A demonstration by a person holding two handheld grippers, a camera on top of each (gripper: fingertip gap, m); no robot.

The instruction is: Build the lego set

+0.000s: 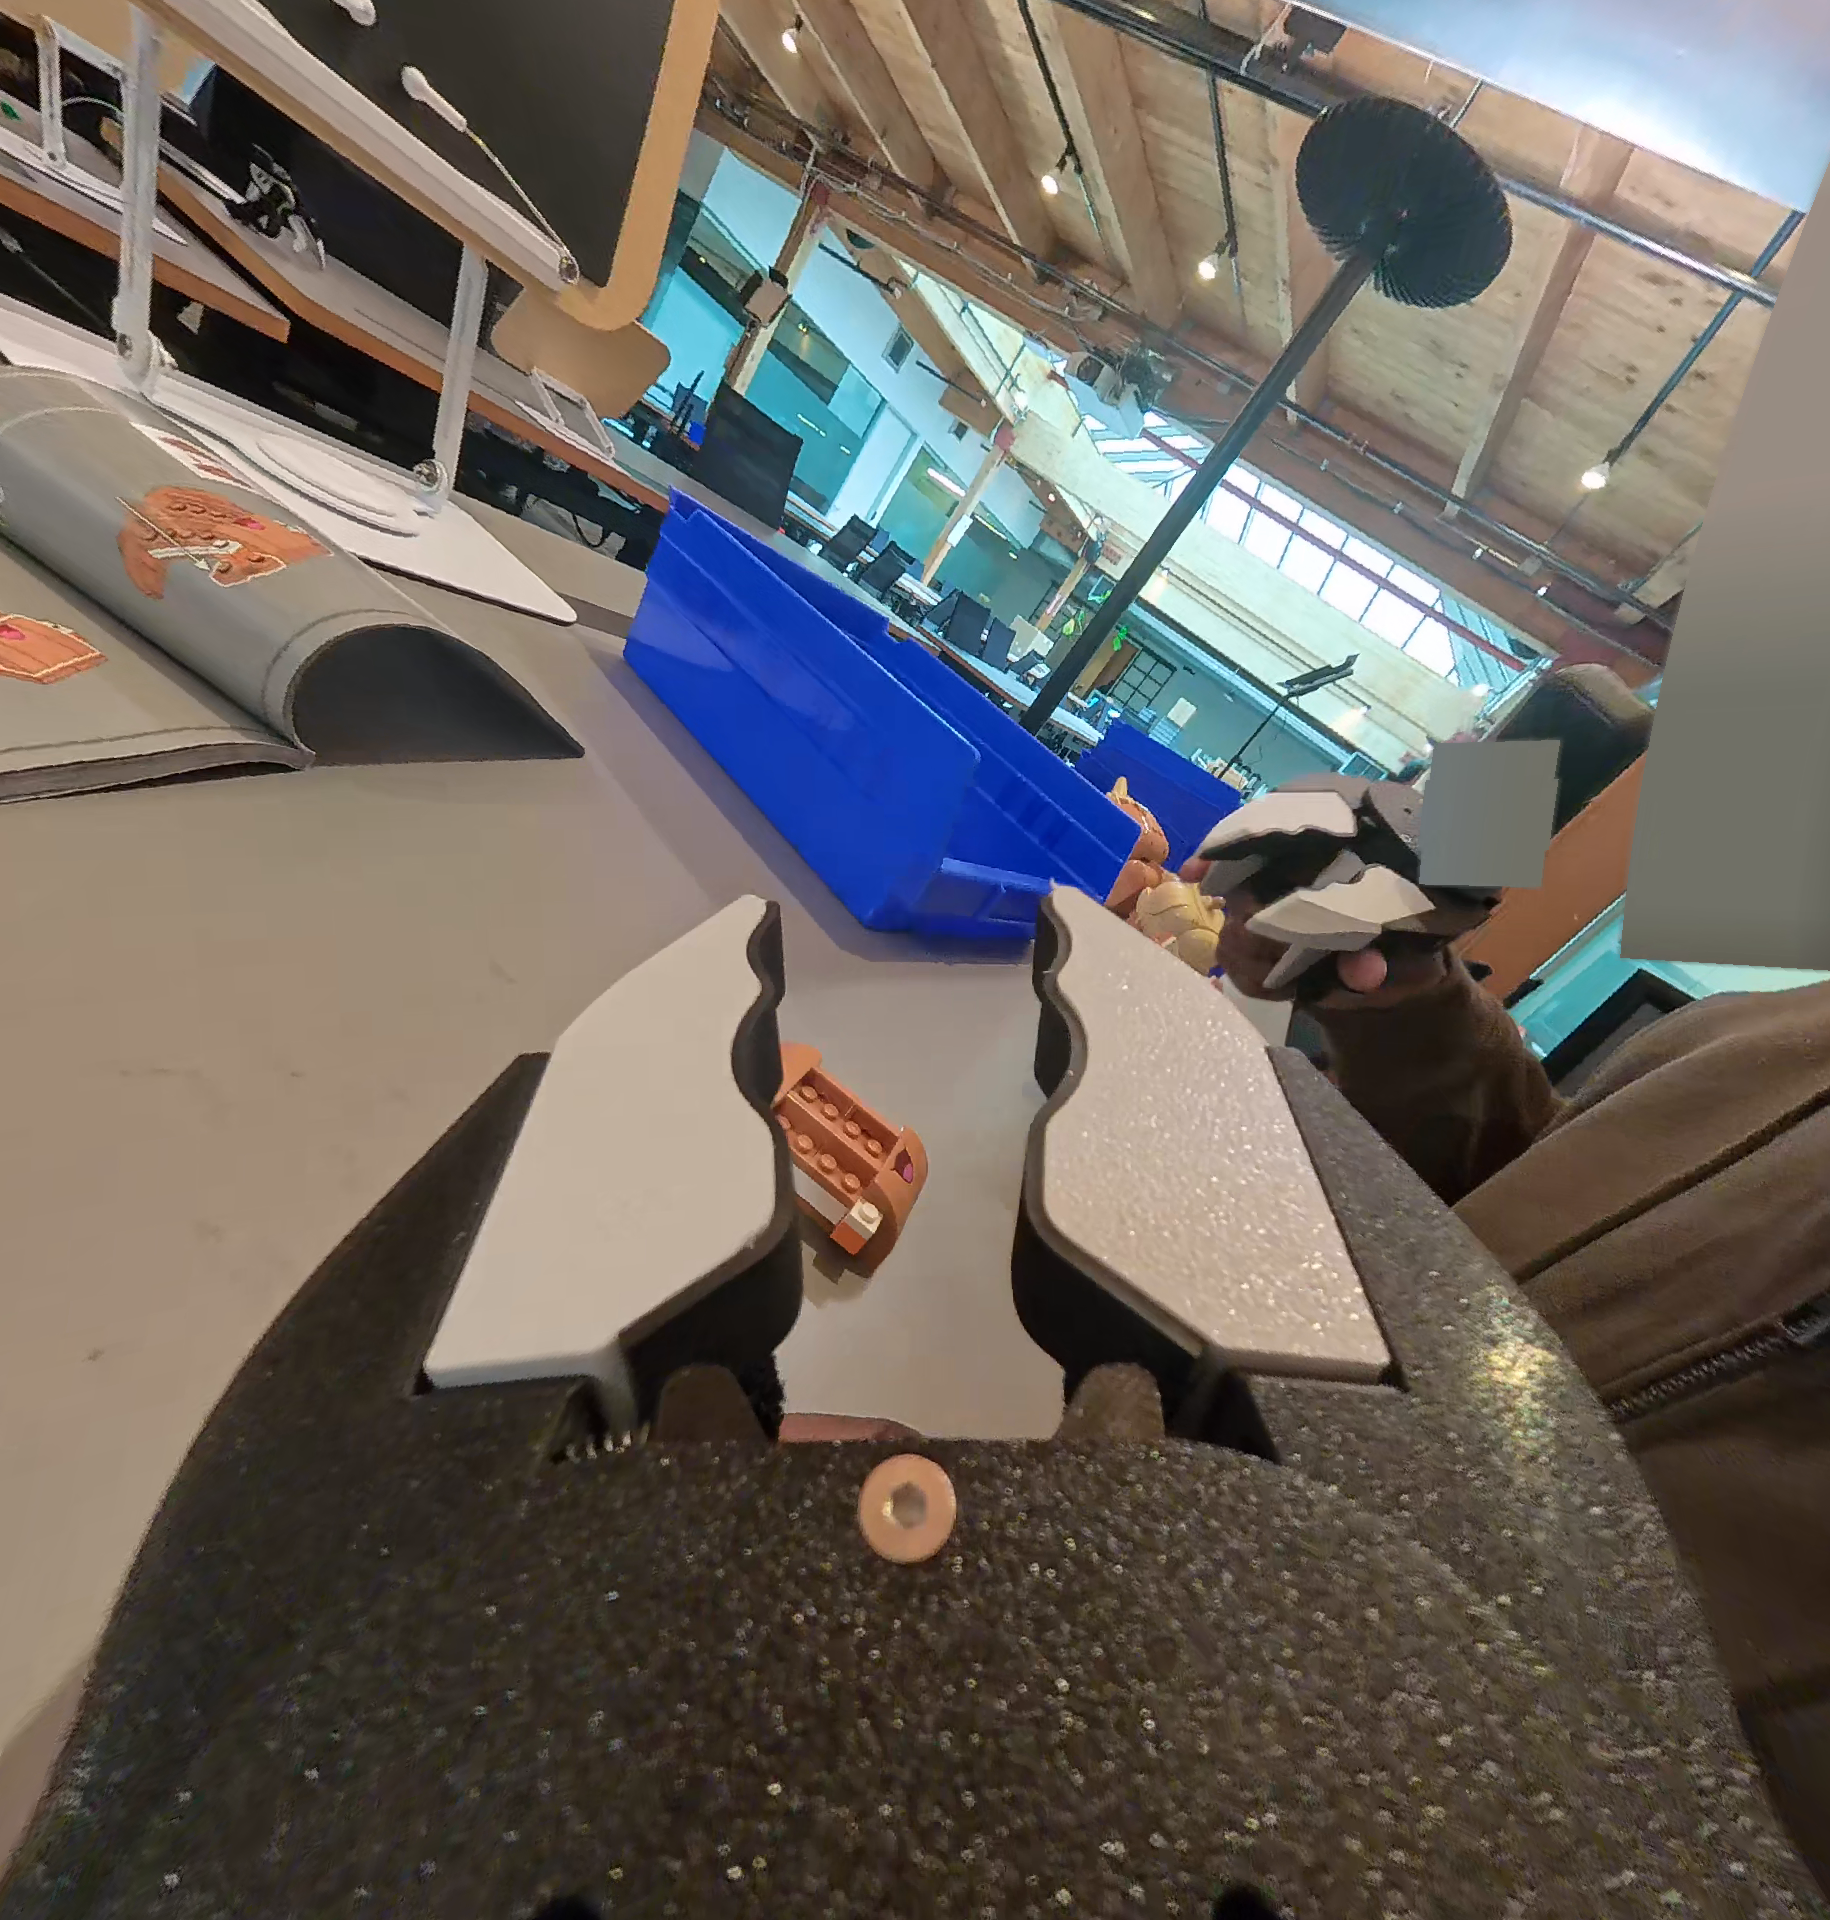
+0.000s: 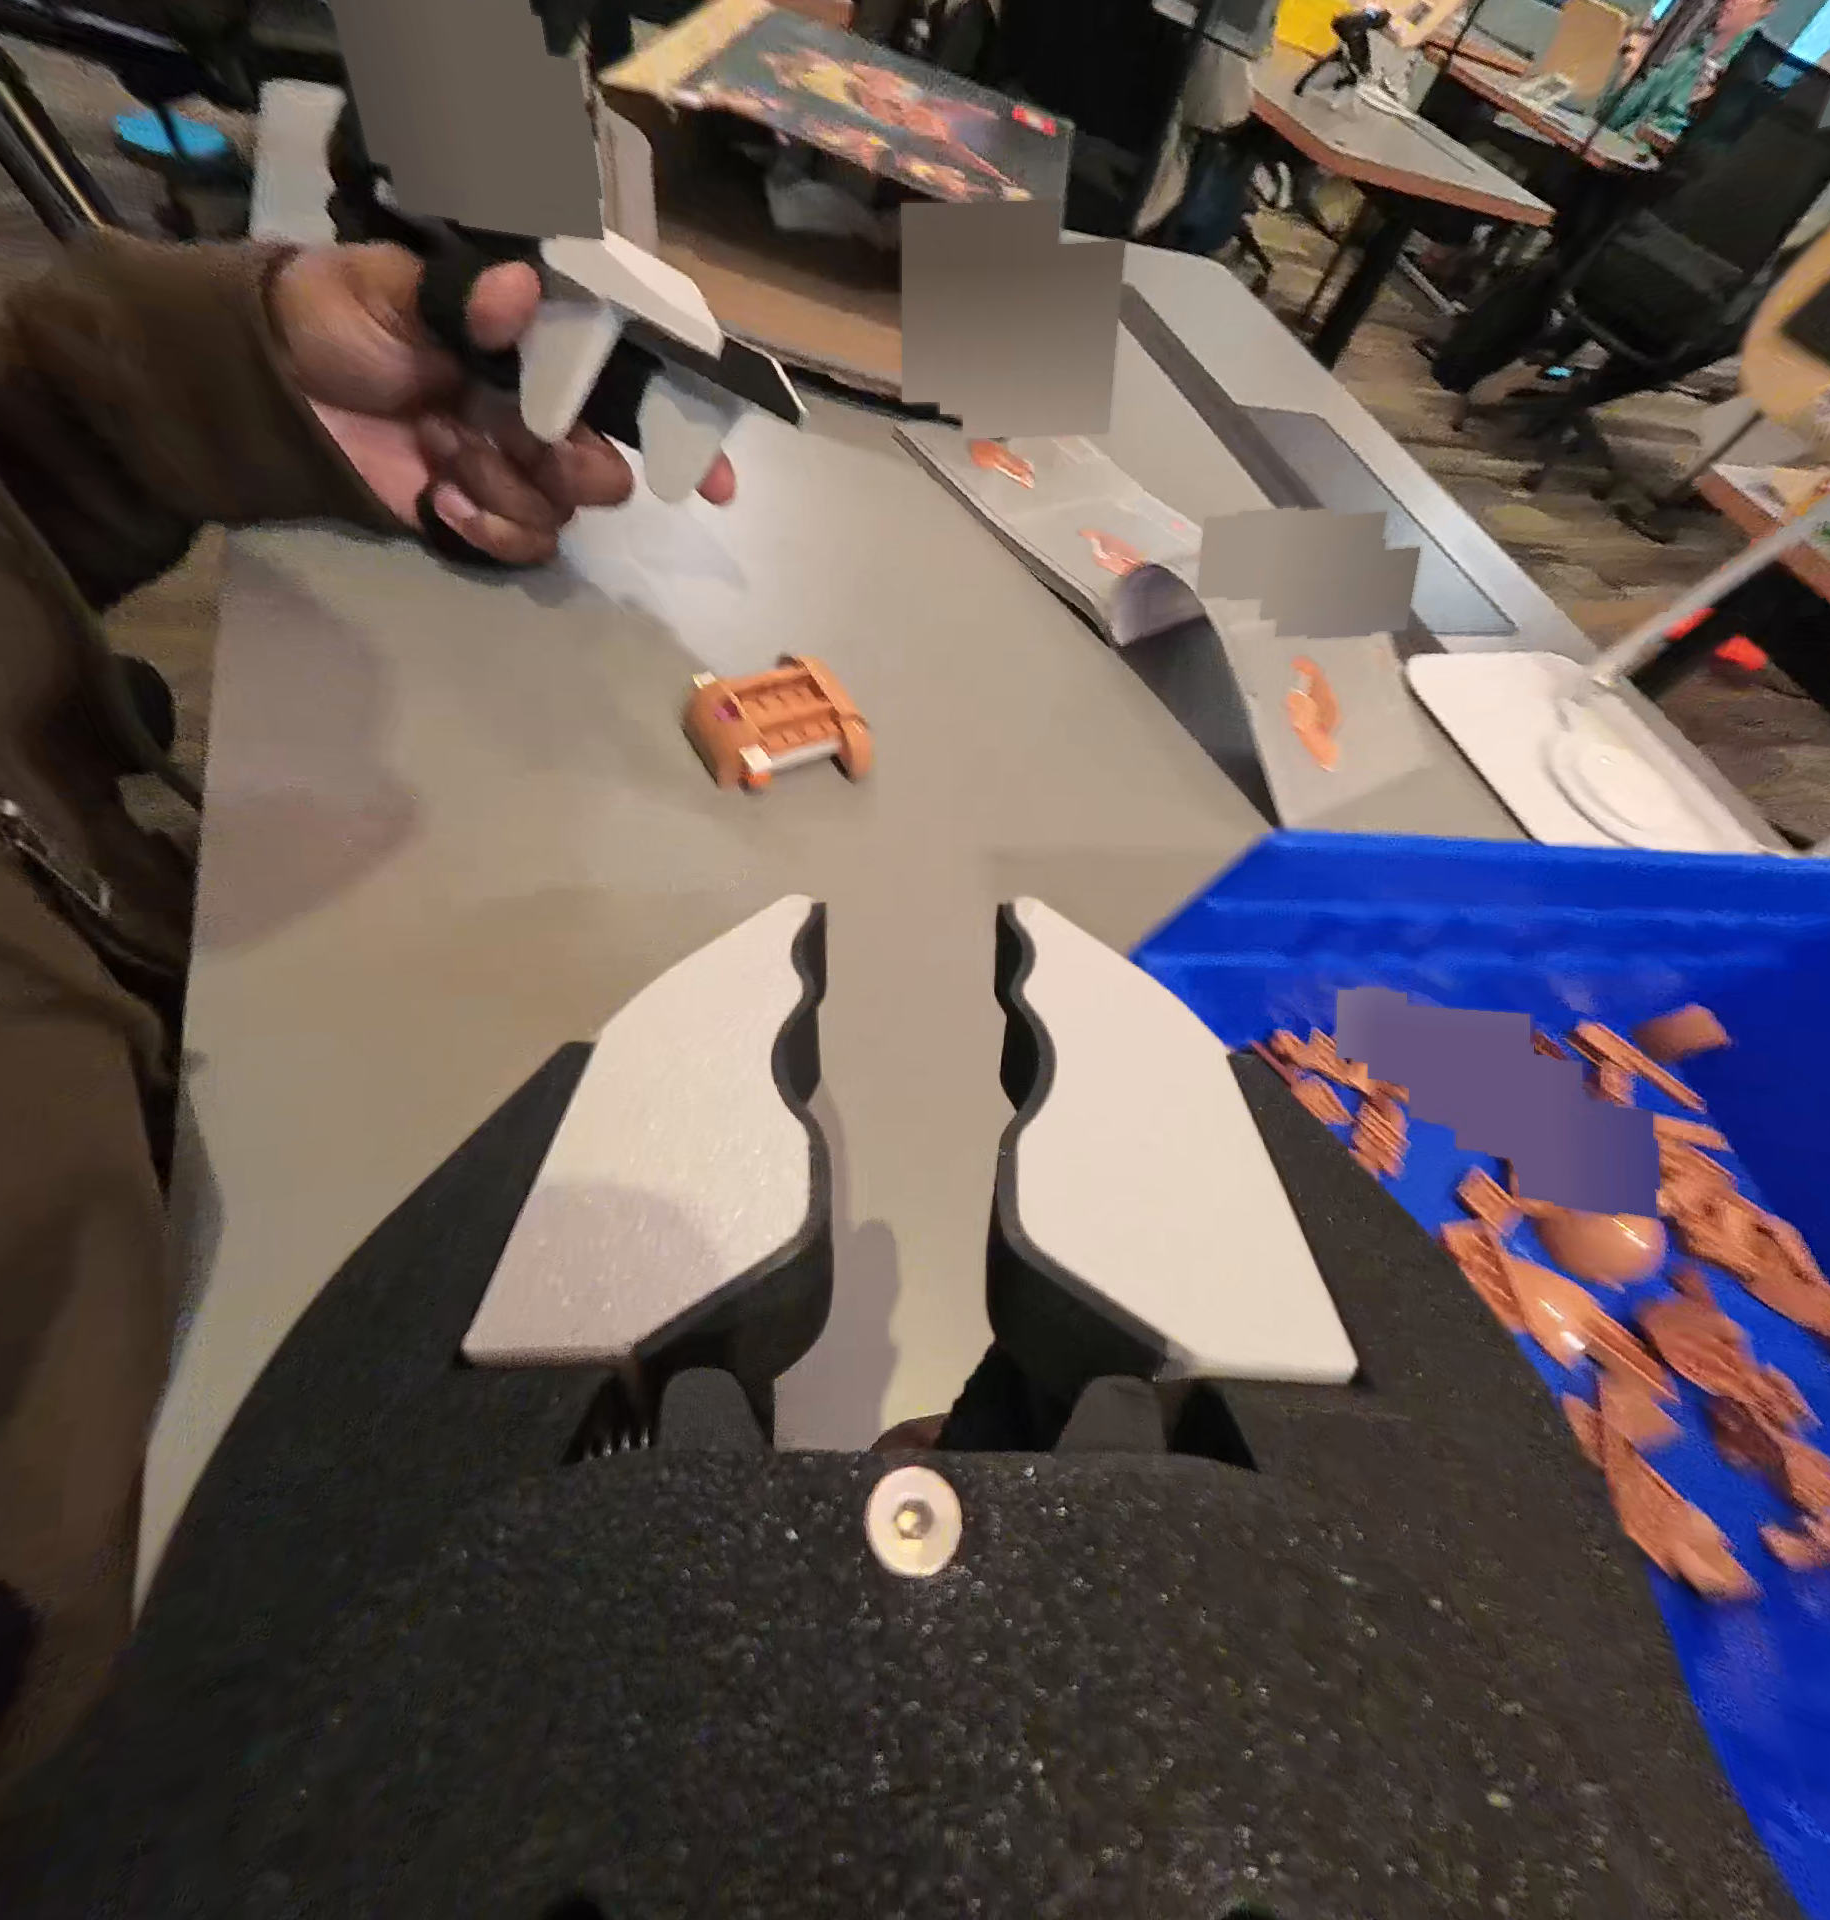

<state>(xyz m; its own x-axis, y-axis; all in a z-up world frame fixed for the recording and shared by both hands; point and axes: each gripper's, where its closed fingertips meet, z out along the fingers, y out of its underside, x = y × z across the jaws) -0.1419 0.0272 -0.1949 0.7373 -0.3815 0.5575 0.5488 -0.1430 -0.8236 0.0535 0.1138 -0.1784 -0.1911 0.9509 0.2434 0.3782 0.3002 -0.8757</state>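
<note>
A small orange-brown lego assembly [image 1: 851, 1162] lies on the grey table, partly hidden behind my left gripper's left finger. It also shows in the right wrist view [image 2: 779, 719], lying alone mid-table. My left gripper [image 1: 909, 920] is open and empty, hovering just above the assembly; it shows far off in the right wrist view [image 2: 620, 442], held by a hand. My right gripper [image 2: 908, 914] is open and empty beside the blue bin [image 2: 1410, 914] of loose orange-brown pieces [image 2: 1659, 1330]. It shows far off in the left wrist view [image 1: 1306, 883].
An open instruction booklet [image 1: 194, 623] lies at the left; it also shows in the right wrist view [image 2: 1150, 551]. A blue bin [image 1: 817, 717] stands beyond the assembly. A white lamp base [image 2: 1576, 748] sits at the right. A cardboard box [image 2: 849, 135] stands at the far table edge. The left gripper's tips are roughly 20 cm from the right gripper's.
</note>
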